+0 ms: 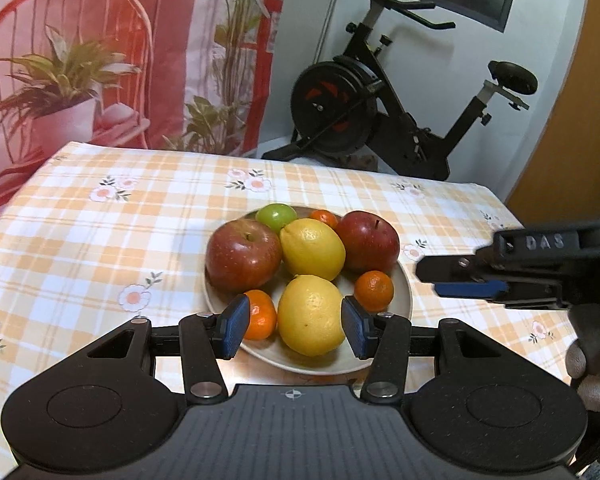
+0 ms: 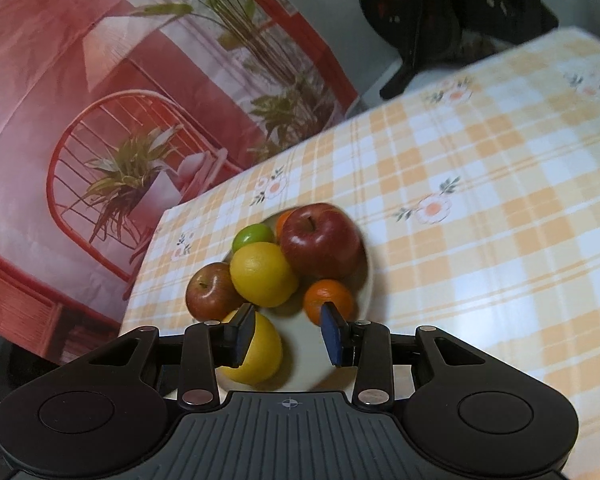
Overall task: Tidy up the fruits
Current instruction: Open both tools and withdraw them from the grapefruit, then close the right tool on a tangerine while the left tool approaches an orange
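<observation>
A pale plate [image 1: 404, 284] on the checked tablecloth holds two red apples [image 1: 242, 254] [image 1: 368, 242], two lemons [image 1: 312, 248] [image 1: 310, 314], a green fruit [image 1: 276, 216] and three tangerines [image 1: 374, 290]. My left gripper [image 1: 296, 326] is open, its blue pads on either side of the near lemon, apart from it. My right gripper [image 2: 288, 330] is open and empty above the plate's [image 2: 364, 280] bare near part, between the near lemon [image 2: 260, 352] and a tangerine [image 2: 326, 298]. It also shows in the left wrist view [image 1: 460, 280], right of the plate.
The table [image 1: 100, 240] has a yellow checked cloth with flowers. A printed red backdrop [image 1: 120, 52] hangs behind it. An exercise bike [image 1: 380, 108] stands past the far edge. A gloved hand [image 1: 592, 364] holds the right gripper.
</observation>
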Motion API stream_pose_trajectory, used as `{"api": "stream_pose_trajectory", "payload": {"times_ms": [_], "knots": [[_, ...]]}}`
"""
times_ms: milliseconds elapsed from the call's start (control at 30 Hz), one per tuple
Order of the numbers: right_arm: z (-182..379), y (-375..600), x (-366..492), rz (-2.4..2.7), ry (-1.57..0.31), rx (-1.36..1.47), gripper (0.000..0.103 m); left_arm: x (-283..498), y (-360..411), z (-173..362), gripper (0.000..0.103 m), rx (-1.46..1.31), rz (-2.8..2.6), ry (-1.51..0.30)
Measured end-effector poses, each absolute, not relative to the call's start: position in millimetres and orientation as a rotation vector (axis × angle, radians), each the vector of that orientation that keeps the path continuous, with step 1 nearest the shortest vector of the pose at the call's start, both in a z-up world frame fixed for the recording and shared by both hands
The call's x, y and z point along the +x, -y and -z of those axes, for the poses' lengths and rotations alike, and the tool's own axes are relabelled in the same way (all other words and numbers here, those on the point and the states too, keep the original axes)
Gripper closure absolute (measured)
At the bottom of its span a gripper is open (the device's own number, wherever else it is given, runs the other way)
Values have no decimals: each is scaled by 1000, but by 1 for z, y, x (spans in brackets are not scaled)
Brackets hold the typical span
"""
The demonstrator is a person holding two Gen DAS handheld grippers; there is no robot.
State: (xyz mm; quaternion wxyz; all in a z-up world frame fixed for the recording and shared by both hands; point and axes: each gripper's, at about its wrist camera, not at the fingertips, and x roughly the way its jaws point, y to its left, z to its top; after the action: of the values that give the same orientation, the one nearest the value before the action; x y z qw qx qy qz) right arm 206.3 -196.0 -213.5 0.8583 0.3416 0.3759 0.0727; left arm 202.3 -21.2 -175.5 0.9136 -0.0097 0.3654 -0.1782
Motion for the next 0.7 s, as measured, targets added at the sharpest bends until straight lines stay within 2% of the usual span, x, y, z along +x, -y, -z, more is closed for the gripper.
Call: {"api": "stream_pose_trajectory", "payload": {"times_ms": [700], "knots": [[199, 170, 99, -155, -626, 341, 65, 150, 14, 166, 50, -8, 328, -733]]}}
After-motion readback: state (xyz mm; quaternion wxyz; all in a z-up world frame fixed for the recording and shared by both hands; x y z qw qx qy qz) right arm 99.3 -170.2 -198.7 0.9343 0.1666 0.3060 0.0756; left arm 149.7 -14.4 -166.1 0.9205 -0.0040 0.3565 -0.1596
